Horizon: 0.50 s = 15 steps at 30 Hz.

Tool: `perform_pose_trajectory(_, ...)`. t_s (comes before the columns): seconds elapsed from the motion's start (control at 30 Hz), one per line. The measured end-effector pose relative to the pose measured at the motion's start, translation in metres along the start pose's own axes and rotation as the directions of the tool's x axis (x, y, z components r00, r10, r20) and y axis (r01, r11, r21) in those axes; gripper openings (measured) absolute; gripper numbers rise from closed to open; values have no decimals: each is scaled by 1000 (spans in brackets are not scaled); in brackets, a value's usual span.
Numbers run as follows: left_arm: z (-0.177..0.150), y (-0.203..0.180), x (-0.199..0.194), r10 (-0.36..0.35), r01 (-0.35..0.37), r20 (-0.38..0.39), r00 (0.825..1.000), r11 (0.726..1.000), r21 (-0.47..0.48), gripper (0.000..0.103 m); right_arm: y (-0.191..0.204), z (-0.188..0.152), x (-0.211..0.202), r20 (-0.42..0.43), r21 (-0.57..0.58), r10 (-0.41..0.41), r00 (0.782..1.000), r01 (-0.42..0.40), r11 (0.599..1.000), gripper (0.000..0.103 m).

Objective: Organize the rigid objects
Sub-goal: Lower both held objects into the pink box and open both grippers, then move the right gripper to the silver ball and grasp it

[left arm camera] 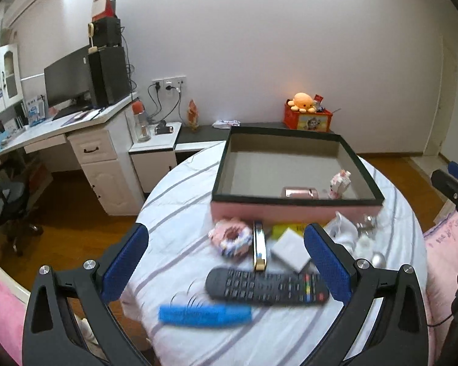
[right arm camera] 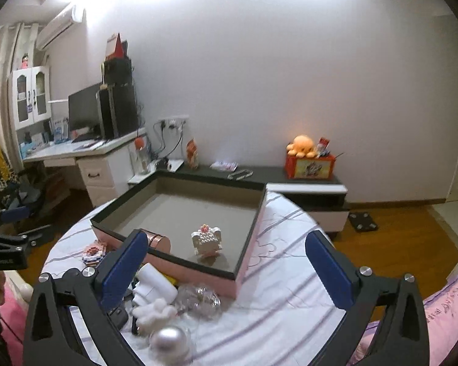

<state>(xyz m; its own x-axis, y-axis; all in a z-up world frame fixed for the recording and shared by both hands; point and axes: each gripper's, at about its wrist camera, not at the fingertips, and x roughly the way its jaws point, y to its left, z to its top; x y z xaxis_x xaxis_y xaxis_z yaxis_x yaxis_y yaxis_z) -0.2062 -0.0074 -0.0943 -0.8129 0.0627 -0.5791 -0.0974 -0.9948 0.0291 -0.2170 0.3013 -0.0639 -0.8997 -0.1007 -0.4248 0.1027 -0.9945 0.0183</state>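
On the round bench, covered by a striped cloth, open room is seen along its left rim and on the right side beyond the box corner; the middle is crowded. The left gripper is held above the near edge with its fingers spread wide and nothing grasped between them. Framed between those fingers, but lower on the cloth and untouched, a blue comb is laid with its long axis running left to right, and just behind it a black remote control is laid the same way, its coloured buttons toward the right. Behind these, a pink block doughnut, a narrow gold-ended case pointing away from the camera, and a white flat box are gathered against the near wall of the pink box. Inside that open box a rose-gold cylinder is laid on its side beside an upright white block figure. The right gripper is likewise released, its fingers wide apart and empty over the near corner of the box. A white fluffy toy, clear crinkled wrapping and a silver ball are seen low beside its left finger.
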Motion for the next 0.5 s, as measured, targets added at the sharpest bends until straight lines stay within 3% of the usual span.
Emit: perform_pose_trajectory(0.5,-32,29,-63,31,-30,38,999,999,-24,103,33,-20,-68,19,-51,20,1000,-19,999,103)
